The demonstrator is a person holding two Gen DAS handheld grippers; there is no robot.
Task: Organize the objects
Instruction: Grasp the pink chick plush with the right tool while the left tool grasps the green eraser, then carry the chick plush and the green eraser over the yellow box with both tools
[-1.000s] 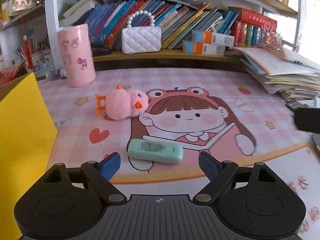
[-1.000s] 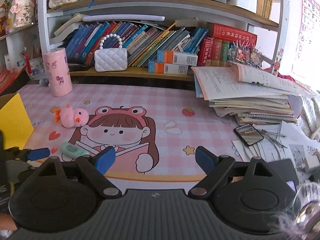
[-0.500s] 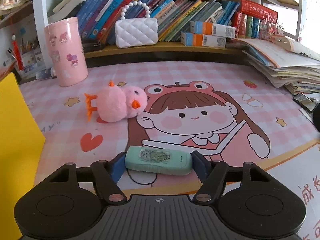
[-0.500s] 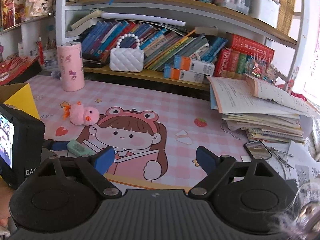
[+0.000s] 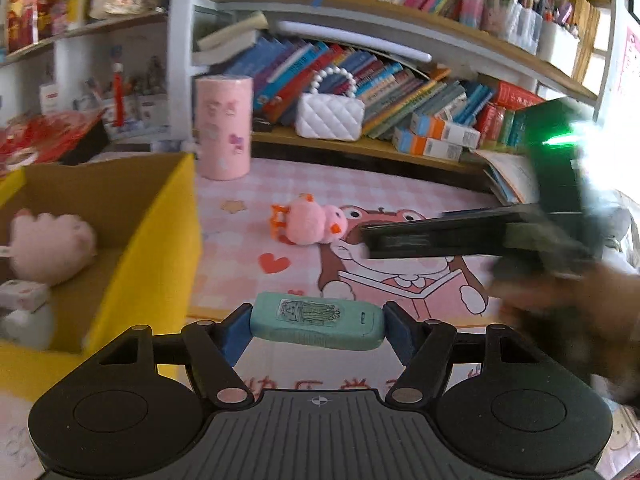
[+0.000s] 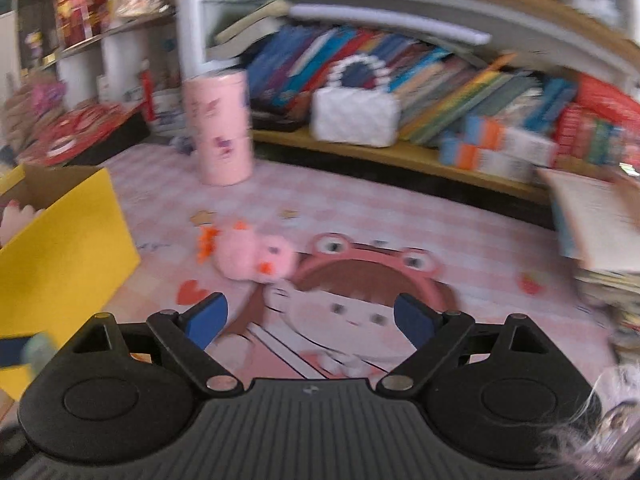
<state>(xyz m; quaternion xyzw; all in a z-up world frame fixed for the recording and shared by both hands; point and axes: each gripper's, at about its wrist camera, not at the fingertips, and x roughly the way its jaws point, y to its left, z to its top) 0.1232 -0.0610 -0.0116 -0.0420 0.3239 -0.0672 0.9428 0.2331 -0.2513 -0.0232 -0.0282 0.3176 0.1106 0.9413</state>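
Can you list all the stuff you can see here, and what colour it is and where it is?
case: 1, mint green, clamped in the left gripper above the mat
chick: 1, pink plush with orange feet, lying on the mat
box: 1, yellow, open, on the left
plush: 1, pink, inside the box
small white things: blurred, inside the box, count unclear
tumbler: 1, pink, upright at the back of the mat
purse: 1, white quilted with pearl handle, on the lower shelf
books: many, mixed colours, leaning on the shelf
mat: 1, pink checked with a cartoon girl
left gripper: blue pads, closed on the case
right gripper: blue pads, open, empty
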